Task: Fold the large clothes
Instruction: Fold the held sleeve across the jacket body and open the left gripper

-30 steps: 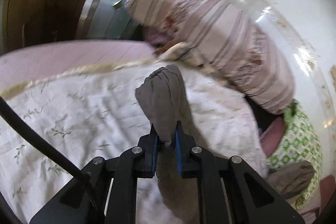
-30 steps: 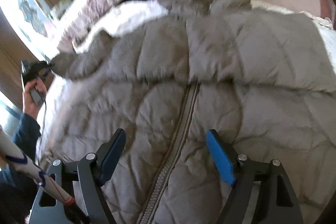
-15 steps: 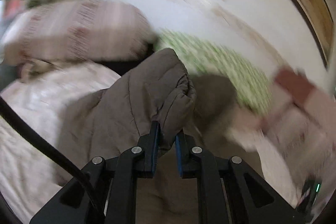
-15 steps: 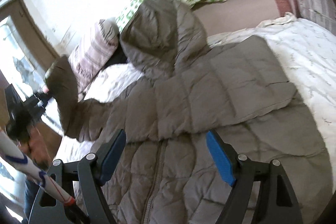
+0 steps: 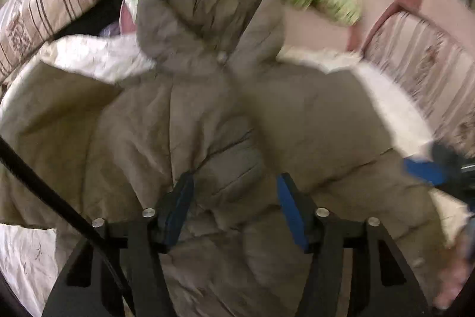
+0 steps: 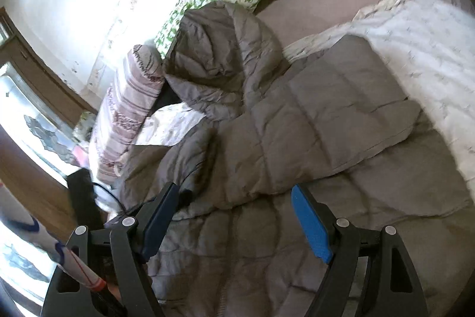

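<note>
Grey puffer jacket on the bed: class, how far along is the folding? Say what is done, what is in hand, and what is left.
Done: both sleeves of the grey puffer jacket lie folded across its chest. In hand: the left gripper has just been opening, with the sleeve cuff between its pads but no longer pinched; the right gripper is open above the front. Left: the hood lies unfolded, and the body is not yet folded.

A grey-brown quilted puffer jacket (image 6: 311,121) lies front-up on the bed, hood (image 6: 225,58) toward twelve o'clock against the pillows. Both sleeves are folded across its chest, the zipper running down toward six o'clock
</note>
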Tool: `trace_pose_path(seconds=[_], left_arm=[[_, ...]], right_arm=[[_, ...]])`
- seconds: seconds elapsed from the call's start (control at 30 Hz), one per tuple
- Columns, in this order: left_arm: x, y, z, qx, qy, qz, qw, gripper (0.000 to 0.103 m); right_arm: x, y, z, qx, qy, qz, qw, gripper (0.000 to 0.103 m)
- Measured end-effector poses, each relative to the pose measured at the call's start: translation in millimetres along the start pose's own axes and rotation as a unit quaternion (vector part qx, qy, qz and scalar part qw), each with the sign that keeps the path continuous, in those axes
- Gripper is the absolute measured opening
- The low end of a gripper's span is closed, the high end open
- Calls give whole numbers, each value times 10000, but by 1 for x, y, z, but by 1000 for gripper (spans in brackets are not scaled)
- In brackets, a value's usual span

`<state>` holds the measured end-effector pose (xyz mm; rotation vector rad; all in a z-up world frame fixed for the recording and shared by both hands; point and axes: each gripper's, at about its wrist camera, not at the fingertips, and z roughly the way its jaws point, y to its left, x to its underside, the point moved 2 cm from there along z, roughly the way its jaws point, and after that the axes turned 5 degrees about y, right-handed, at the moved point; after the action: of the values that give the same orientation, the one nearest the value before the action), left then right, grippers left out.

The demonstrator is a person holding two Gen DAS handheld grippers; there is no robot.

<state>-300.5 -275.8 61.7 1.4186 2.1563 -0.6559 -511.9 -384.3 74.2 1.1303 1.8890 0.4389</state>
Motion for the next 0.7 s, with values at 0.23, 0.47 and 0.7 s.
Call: trace_pose_path(seconds=[0.23, 0.47, 0.7], left_arm=[[-8, 43, -100, -1109, -1021, -782, 9855, 82], [14, 176, -115, -1853, -1199, -2566, 9410, 82], [20, 230, -88, -1399, -764, -3131, 9362, 82]], right_arm=[[15, 16, 25, -691, 503, 96, 9963, 63], [25, 25, 59, -1084, 777, 553, 9895, 56], [2, 44, 100, -804, 816, 855, 9897, 55]])
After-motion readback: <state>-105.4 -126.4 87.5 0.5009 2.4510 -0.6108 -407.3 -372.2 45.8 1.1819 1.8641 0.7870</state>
